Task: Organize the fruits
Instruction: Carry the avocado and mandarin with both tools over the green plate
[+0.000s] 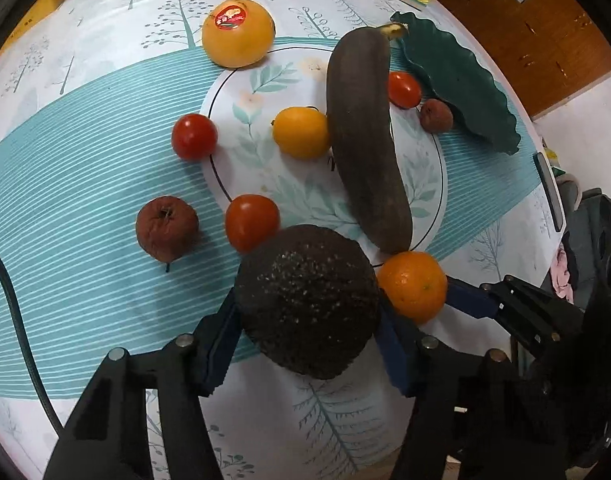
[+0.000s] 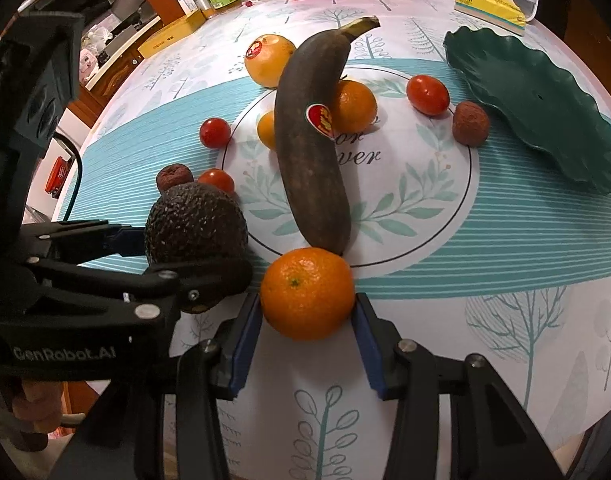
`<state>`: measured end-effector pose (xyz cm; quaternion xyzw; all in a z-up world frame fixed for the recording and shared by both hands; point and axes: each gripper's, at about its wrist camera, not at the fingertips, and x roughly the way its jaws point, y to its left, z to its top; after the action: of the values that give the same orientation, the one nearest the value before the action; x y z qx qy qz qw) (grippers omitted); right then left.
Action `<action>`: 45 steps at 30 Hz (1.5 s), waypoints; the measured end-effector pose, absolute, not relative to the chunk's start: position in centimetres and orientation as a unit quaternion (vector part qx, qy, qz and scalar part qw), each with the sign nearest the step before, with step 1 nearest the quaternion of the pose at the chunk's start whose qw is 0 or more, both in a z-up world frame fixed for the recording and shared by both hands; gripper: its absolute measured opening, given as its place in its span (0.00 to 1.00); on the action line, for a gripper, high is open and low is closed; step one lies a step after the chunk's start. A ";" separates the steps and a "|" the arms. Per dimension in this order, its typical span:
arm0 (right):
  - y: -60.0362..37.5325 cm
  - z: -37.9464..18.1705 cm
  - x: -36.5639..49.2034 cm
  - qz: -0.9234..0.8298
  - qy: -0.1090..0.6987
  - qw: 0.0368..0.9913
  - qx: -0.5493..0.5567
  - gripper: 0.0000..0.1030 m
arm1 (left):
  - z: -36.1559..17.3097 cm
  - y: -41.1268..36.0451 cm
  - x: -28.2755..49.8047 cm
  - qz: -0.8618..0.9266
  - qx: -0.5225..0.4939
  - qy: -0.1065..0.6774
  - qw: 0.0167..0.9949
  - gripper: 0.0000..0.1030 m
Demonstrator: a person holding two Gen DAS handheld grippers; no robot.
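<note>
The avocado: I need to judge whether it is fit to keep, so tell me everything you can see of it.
The avocado is dark brown to near black, with pebbly, bumpy skin that catches small highlights; it looks whole and very ripe. It sits at the near edge of the teal striped band of the tablecloth, between the blue pads of the left tool, which appear to press its two sides. A tomato lies just behind it, and the orange is close on its right. Its underside is hidden.

Avocado (image 2: 195, 224) left of orange (image 2: 307, 294)
</note>
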<state>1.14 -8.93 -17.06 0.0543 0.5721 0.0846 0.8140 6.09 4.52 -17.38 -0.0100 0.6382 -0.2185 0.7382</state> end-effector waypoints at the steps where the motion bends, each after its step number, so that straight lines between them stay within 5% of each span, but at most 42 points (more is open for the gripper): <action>1: -8.8 -17.0 1.2 0.085 0.570 0.815 0.051 0.46 | -17.4 4.5 6.1 -0.217 -0.009 0.637 0.740 0.59; 14: -9.9 -12.3 0.1 0.073 0.535 0.840 0.054 0.42 | -10.8 4.5 5.7 -0.201 0.016 0.589 0.783 0.58; 27: -19.5 -3.2 1.8 -0.028 0.463 0.885 0.041 0.42 | -1.7 -6.1 9.4 -0.266 0.036 0.499 0.824 0.58; 34: -28.0 -3.5 6.9 -0.033 0.469 0.881 0.042 0.42 | -4.6 -14.5 14.8 -0.235 0.029 0.502 0.832 0.58; 45: -35.1 -11.4 13.0 0.015 0.537 0.843 0.008 0.42 | -13.0 -21.0 19.6 -0.160 0.008 0.550 0.820 0.58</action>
<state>13.02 -35.12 -11.40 0.0084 0.5373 0.0151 0.8432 19.61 -20.96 -13.03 0.0080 0.5500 -0.1600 0.8197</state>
